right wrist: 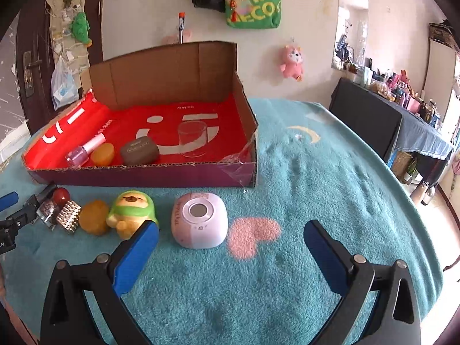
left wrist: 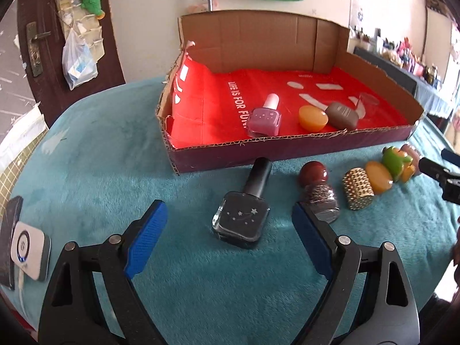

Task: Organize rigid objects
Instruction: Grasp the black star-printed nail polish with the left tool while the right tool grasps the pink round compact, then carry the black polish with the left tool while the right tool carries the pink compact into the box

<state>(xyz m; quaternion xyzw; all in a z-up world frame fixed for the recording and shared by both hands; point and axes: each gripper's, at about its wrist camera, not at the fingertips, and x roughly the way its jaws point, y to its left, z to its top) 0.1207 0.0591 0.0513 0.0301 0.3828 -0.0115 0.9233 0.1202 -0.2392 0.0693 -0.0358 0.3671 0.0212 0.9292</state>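
A teal blanket [right wrist: 316, 178] bears a pink heart [right wrist: 253, 237]. The cardboard box [right wrist: 172, 69] is lined red. One nail polish bottle [left wrist: 241, 215] is black with silver stars, another [left wrist: 266, 118] mauve.

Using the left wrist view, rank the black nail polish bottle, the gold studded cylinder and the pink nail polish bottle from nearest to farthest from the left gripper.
1. Black nail polish bottle: lying on the teal cloth just ahead of the open left gripper.
2. Gold studded cylinder: farther off to the right, in the row of objects.
3. Pink nail polish bottle: farthest, inside the cardboard box.
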